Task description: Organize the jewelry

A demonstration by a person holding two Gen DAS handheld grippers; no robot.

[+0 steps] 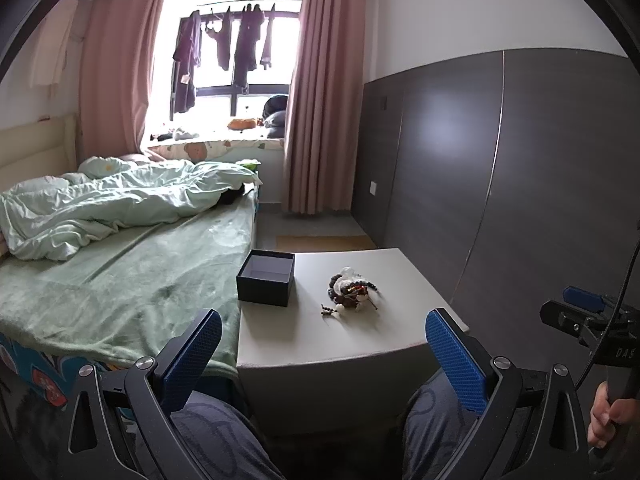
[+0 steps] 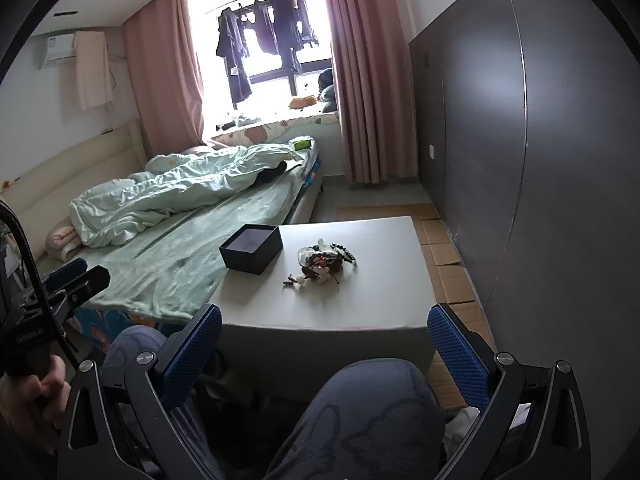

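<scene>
A pile of jewelry [image 1: 352, 291] with beads and bracelets lies in the middle of a white table [image 1: 380, 340]; it also shows in the right wrist view [image 2: 322, 262]. A small loose piece [image 1: 329, 311] lies just in front of it. An open dark box [image 1: 266, 278], empty, stands at the table's left edge, also in the right wrist view [image 2: 251, 249]. My left gripper [image 1: 324, 344] is open and empty, held back from the table's near edge. My right gripper [image 2: 325, 340] is open and empty, also short of the table.
A bed with green bedding [image 1: 120, 264] adjoins the table's left side. A dark wall panel [image 1: 520, 180] runs along the right. My knees [image 2: 360, 420] are under the near edge. Cardboard [image 2: 448, 256] covers the floor to the right.
</scene>
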